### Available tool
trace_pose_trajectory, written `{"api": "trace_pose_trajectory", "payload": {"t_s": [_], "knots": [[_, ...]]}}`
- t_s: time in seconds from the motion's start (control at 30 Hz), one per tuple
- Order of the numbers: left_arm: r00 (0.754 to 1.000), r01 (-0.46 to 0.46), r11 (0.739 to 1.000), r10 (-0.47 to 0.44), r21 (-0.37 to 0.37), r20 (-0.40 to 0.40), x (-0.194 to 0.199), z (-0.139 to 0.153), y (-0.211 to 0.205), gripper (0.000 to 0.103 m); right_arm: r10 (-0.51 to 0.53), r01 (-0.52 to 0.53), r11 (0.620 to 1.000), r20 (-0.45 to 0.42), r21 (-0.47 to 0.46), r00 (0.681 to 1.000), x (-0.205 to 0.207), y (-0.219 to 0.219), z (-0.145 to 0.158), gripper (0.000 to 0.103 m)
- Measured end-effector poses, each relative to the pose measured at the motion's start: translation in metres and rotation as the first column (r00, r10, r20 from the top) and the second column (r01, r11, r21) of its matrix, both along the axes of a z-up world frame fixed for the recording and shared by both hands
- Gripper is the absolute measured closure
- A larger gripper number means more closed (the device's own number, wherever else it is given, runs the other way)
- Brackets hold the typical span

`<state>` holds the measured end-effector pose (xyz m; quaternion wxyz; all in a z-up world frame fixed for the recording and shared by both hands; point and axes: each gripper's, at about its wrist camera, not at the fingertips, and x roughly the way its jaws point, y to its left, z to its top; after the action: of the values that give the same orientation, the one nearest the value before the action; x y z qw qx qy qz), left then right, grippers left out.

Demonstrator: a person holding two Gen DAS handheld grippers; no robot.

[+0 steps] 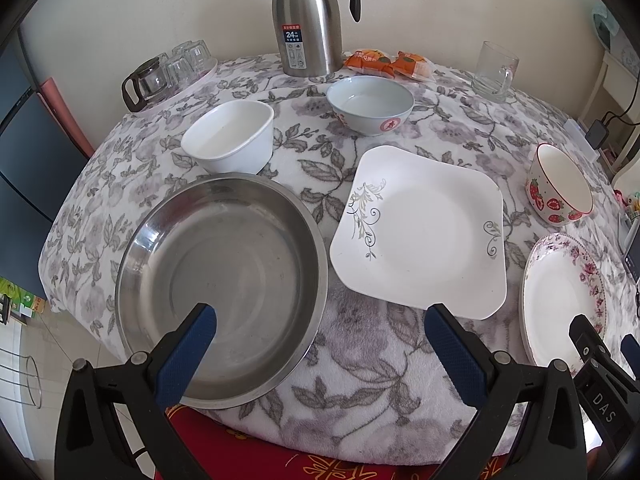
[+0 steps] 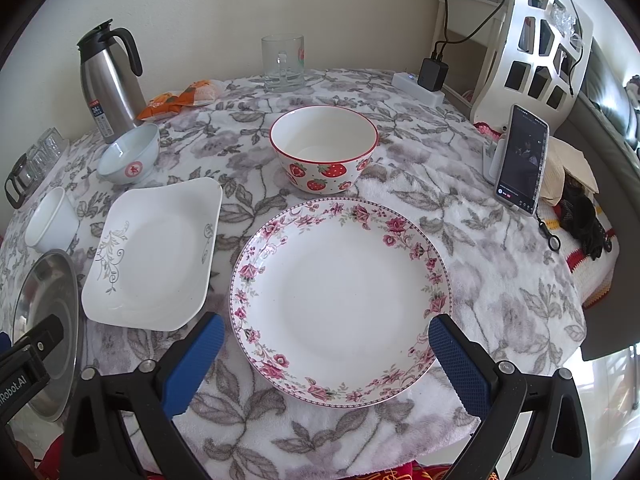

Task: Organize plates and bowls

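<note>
On the tabletop (image 2: 500, 264) nothing is stacked; both claws, left (image 1: 320, 344) and right (image 2: 324, 356), gape empty. Next: likely grasp the floral plate (image 2: 340, 300).

Along the near edge of the worktop (image 1: 360, 392) a bare strip of cloth lies open between the steel basin (image 1: 224, 288) and the rose-rimmed plate (image 2: 340, 300). The square plate (image 1: 420, 232) blocks the middle. Behind it, narrow gaps separate the white bowl (image 1: 230, 136), blue bowl (image 1: 370, 104) and strawberry bowl (image 2: 324, 148). The far edge is crowded by the flask (image 1: 308, 20), snack packets (image 1: 388, 62) and glass mug (image 2: 282, 62).
</note>
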<state>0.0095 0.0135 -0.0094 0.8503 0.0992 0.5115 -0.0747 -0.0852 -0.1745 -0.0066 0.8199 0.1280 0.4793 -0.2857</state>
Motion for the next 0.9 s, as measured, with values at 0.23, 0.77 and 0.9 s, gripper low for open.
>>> {"api": "trace_pose_trajectory", "payload": {"t_s": [0.23,0.77,0.9], "knots": [[1.000,-0.001,1.000,0.001,-0.001,0.000,0.000,0.000,0.000,0.000,0.000,0.000,1.000,-0.001,0.000,1.000,0.000,0.001,-0.001,0.000],[1.000,-0.027,0.999,0.027,-0.022,-0.014,0.006,-0.002,0.015,0.000,0.029,-0.029,1.000,-0.014,-0.003,0.999,0.009,0.015,-0.001,0.000],[0.999,-0.040,0.999,0.039,-0.036,-0.024,0.010,-0.001,0.021,0.000,0.053,-0.053,0.999,-0.024,-0.001,0.998,0.015,0.025,-0.001,0.000]]}}
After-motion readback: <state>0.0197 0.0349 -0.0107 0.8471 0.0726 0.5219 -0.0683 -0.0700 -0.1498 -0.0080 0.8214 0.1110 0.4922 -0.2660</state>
